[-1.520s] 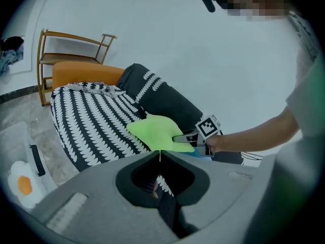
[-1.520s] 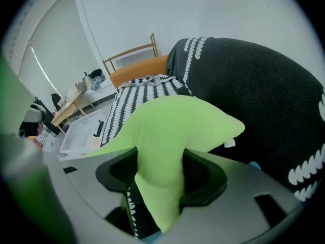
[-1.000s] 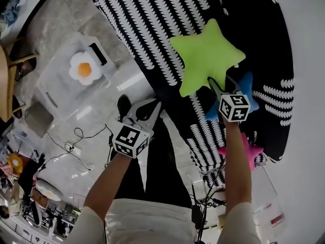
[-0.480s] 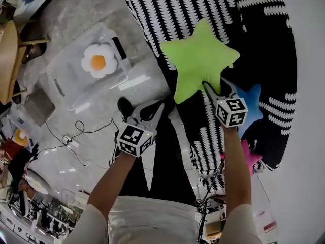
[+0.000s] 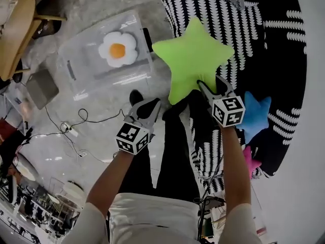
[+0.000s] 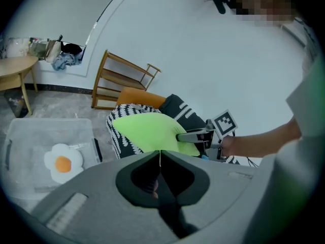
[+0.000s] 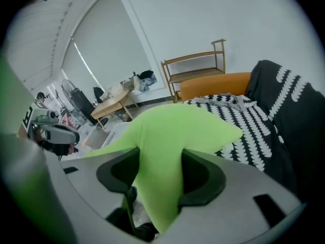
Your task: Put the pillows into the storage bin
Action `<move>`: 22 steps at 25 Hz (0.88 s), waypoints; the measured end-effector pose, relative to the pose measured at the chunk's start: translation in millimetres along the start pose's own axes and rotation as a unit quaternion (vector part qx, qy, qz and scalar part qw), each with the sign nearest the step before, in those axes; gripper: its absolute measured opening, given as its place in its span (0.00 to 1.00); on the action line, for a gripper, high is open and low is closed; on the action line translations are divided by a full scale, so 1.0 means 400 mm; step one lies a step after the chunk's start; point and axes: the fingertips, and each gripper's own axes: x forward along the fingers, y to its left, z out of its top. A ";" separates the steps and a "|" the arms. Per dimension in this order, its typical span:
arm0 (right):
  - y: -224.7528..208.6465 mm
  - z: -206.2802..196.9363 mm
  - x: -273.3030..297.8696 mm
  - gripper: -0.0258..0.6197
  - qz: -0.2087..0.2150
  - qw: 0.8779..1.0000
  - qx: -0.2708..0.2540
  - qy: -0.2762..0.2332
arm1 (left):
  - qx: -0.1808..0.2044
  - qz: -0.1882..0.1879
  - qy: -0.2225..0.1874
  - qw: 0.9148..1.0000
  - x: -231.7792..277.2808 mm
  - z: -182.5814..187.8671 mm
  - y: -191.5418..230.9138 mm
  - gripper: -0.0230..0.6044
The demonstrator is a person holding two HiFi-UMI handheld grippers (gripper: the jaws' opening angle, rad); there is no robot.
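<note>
While your right gripper pinches one arm of the green star pillow, the rest of the star spreads out ahead of the jaws and off the surface, over the edge of the black-and-white patterned cover. The jaws stand partly apart with the soft arm squeezed between them, so the grip is real.

Your left gripper sits just to the left of the right one, well clear of the green pillow. Its jaws are pressed together with nothing between them.

The clear storage bin lies on the floor ahead of the left gripper and off to its left, apart from both tools. A fried-egg pillow already lies inside it.

To the right of your right gripper, a blue star pillow rests on the patterned cover, and a pink pillow shows behind it, nearer your body — only partly visible past your forearm.

Farther out, cables trail over the pale floor to the left of the left gripper. A wooden table stands beyond the bin, and a wooden rack leans against the wall ahead.
</note>
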 end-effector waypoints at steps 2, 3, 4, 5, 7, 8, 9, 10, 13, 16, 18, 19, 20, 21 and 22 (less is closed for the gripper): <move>0.069 0.013 0.044 0.42 0.012 1.000 -0.013 0.006 | -0.007 0.012 -0.009 1.000 -0.050 -0.003 0.053 0.07; 0.101 0.017 0.066 0.42 0.018 1.000 -0.018 0.009 | -0.010 0.019 -0.013 1.000 -0.074 -0.006 0.079 0.07; 0.133 0.021 0.089 0.42 0.024 0.999 -0.023 0.011 | -0.014 0.025 -0.017 0.999 -0.097 -0.010 0.105 0.07; 0.163 0.025 0.113 0.42 0.029 0.999 -0.027 0.014 | -0.018 0.031 -0.020 0.999 -0.118 -0.013 0.130 0.07; 0.222 0.032 0.163 0.42 0.040 0.998 -0.035 0.021 | -0.026 0.041 -0.027 0.998 -0.159 -0.020 0.178 0.07; 0.252 0.035 0.188 0.42 0.046 0.998 -0.040 0.025 | -0.030 0.045 -0.031 0.998 -0.179 -0.024 0.200 0.07; 0.282 0.038 0.212 0.42 0.051 0.997 -0.045 0.029 | -0.034 0.050 -0.034 0.998 -0.198 -0.028 0.221 0.07; 0.312 0.039 0.237 0.42 0.056 0.997 -0.051 0.033 | -0.039 0.054 -0.037 0.997 -0.218 -0.034 0.240 0.07; 0.392 0.042 0.315 0.42 0.075 0.994 -0.065 0.045 | -0.052 0.069 -0.048 0.995 -0.269 -0.052 0.292 0.07; 0.456 0.040 0.401 0.42 0.086 0.992 -0.072 0.057 | -0.064 0.081 -0.057 0.993 -0.307 -0.069 0.356 0.07; 0.494 0.032 0.460 0.42 0.090 0.991 -0.074 0.065 | -0.074 0.089 -0.063 0.991 -0.329 -0.085 0.405 0.07; 0.511 0.027 0.487 0.42 0.092 0.991 -0.075 0.069 | -0.080 0.093 -0.065 0.990 -0.338 -0.093 0.428 0.07; 0.526 0.021 0.514 0.42 0.094 0.990 -0.075 0.074 | -0.085 0.098 -0.068 0.989 -0.346 -0.101 0.451 0.07; 0.541 0.016 0.541 0.42 0.096 0.989 -0.076 0.079 | -0.091 0.102 -0.071 0.988 -0.355 -0.107 0.472 0.07; 0.555 0.012 0.566 0.42 0.098 0.989 -0.078 0.083 | -0.096 0.107 -0.074 0.987 -0.363 -0.113 0.494 0.07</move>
